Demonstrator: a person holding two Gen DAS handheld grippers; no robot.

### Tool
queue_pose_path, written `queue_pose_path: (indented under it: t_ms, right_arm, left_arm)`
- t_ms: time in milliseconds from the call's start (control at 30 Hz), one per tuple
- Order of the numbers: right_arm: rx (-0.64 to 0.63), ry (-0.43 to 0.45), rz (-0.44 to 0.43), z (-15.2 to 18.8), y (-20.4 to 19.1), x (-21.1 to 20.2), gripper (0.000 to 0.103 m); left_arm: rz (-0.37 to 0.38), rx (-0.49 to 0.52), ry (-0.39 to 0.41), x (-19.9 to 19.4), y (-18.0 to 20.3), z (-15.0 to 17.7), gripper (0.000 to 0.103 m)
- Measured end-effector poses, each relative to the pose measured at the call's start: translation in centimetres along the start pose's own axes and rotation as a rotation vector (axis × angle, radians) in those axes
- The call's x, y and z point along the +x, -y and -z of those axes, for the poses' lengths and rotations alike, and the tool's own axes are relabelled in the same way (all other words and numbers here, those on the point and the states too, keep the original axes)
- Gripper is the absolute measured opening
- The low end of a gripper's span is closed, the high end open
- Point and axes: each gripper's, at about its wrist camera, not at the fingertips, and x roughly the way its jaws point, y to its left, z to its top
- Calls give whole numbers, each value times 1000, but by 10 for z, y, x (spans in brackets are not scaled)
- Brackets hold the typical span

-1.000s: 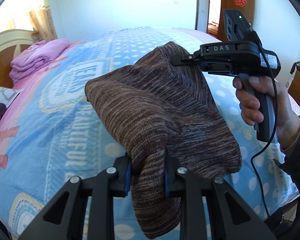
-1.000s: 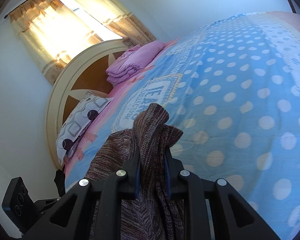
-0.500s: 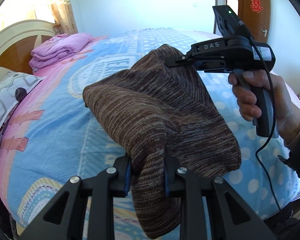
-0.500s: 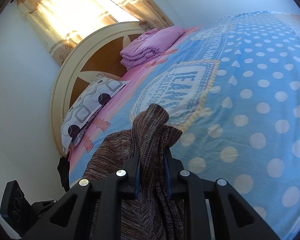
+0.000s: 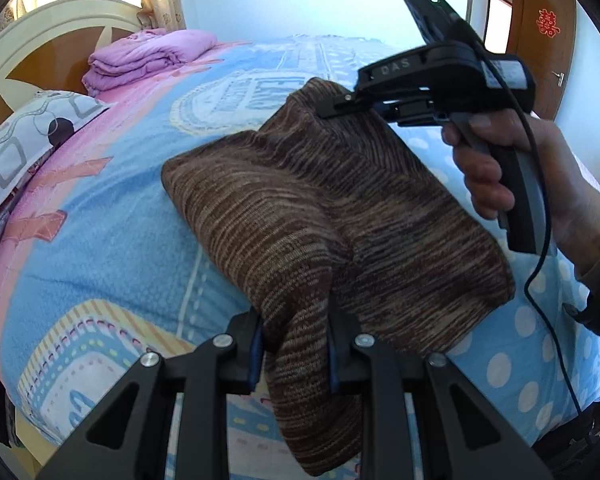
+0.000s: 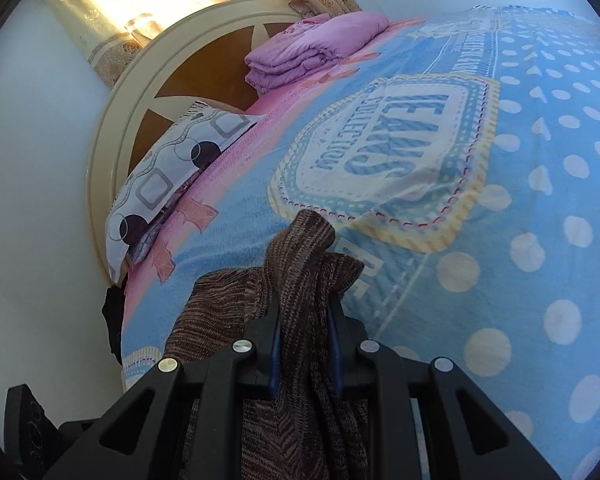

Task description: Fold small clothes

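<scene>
**Brown knit held aloft at two corners above the bed**

While the brown knit garment (image 5: 340, 216) is held up over the blue dotted bedspread (image 5: 112, 248), one bunched edge of it is clamped between the blue pads of the left gripper (image 5: 294, 354), with a flap hanging down below the jaws. Across the cloth, a far corner is pinched by the right gripper (image 5: 332, 106), whose handle is wrapped by a hand (image 5: 520, 184) with a black cable trailing down from it. From the right wrist view, a gathered fold of the same knit is seen squeezed between that gripper's pads (image 6: 304, 344), a peak of fabric poking out beyond the fingertips. The garment is stretched between both tools, sagging in the middle, clear of the bed's far half. At the headboard (image 6: 140, 92), a folded pink blanket (image 6: 312, 48) and a patterned pillow (image 6: 168, 176) are seen lying.
</scene>
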Motion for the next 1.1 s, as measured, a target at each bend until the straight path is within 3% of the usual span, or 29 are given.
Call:
queue_pose_path:
  t_ms: [267,567,600,767,833,900,1000,1100]
  right_arm:
    - [51,-35,46,3,24,16,19]
    - [150,-35,7,14,49,23,20]
    - [140,-37,17,14,46,23,21]
    - [92,-42,65,13,36,16,29]
    - [96,-37,62,15,37,9,41]
    - [106,-3,74,17,40,-4,49]
    - [94,26,101,23,37,-25,49]
    - [37,24,127,38,17,-46,49]
  left_arm:
    - [-3,-14,-4,12,-1,10,26]
    - [-22,-6,31,11,4,16,30]
    - [-28,-8,33,10,5,17,36]
    - [-73,1,30,3,5,14,45]
    - [-97,19,62,-9,6,13,47]
    - [-121,35,110,-23,7,10,58]
    - [-185,43,185,-37,5,4,72]
    - [-231,26,205,-30,-4,-5,74]
